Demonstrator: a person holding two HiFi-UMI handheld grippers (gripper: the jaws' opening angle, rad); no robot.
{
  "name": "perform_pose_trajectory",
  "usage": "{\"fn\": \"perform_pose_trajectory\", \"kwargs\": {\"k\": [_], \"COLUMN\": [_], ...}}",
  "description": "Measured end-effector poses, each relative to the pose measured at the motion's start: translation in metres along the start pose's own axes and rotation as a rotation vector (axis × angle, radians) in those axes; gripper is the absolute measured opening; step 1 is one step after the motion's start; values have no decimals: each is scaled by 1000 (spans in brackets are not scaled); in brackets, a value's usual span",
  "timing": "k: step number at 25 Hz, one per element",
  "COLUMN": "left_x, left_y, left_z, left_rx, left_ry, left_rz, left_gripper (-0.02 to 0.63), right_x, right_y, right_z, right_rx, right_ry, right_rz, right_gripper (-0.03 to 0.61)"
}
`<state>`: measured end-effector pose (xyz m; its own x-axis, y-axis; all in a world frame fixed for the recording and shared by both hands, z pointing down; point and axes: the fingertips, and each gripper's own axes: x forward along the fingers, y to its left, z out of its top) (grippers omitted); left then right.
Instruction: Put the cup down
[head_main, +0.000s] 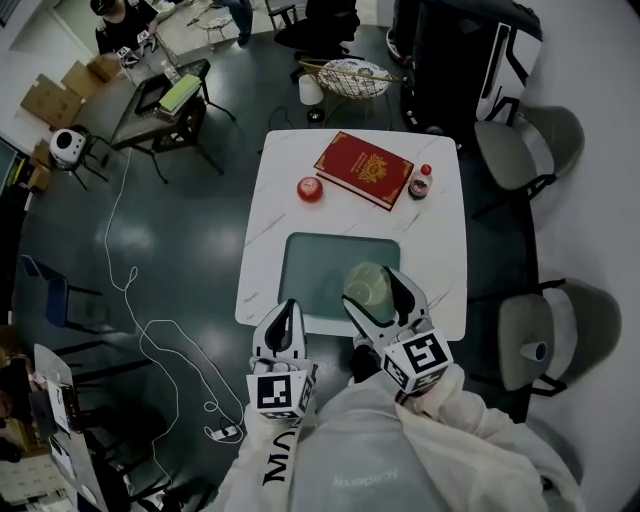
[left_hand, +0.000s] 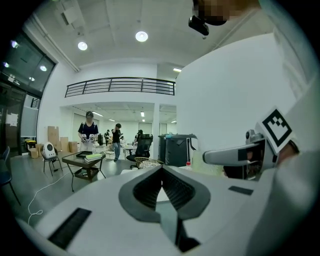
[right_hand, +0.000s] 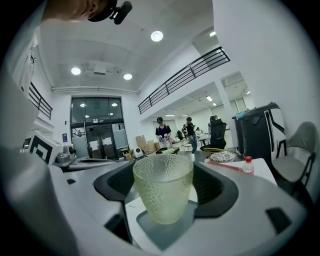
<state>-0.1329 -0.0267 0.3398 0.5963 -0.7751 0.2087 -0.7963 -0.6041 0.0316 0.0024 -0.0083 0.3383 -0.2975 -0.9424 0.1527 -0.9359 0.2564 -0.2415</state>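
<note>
The left gripper (head_main: 289, 312) hangs over the table's (head_main: 440, 262) near edge, at the front rim of the mat (head_main: 318, 262). Its own view shows the claw (left_hand: 161, 174) pressed together with nothing in it. The mat ahead of it is bare up to its far edge, and a white strip of table runs down each side.

To the right, the right gripper (head_main: 372, 292) pinches the cup (head_main: 367, 283) over the mat's near right part. From above only the cup's rim shows. The right gripper view has it upright, dimpled, clear and empty, a pad tight on each side (right_hand: 163, 186). Whether its base touches the mat I cannot tell.

Past the mat lie a red ball (head_main: 310, 189), a red book (head_main: 363, 168) and a small red-capped bottle (head_main: 421, 184), all well apart from the cup. Two chairs (head_main: 530, 142) stand close along the table's right side, and a cable (head_main: 130, 290) trails over the floor on the left.
</note>
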Motion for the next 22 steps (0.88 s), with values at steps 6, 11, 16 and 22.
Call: {"fn": "perform_pose_trajectory", "kwargs": {"k": [6,11,16,22], "left_x": [39,70,92,109], "left_y": [-9,-13,-15,-10], "left_z": [4,11,14,25], "left_rx": [6,7,3,23], "left_ry": [19,18,22,7], "left_rz": [-54,-81,-90,-82], "left_gripper": [12,12,12,12], "right_x": [15,26,41,51], "right_y": [-29,-43,-57,-66], "right_z": [4,5,9,18], "right_rx": [15,8,1,-26], "right_ry": [3,19,23,16], "right_rz": [-33,-39,-32,-31], "right_gripper": [359,359,359,359]}}
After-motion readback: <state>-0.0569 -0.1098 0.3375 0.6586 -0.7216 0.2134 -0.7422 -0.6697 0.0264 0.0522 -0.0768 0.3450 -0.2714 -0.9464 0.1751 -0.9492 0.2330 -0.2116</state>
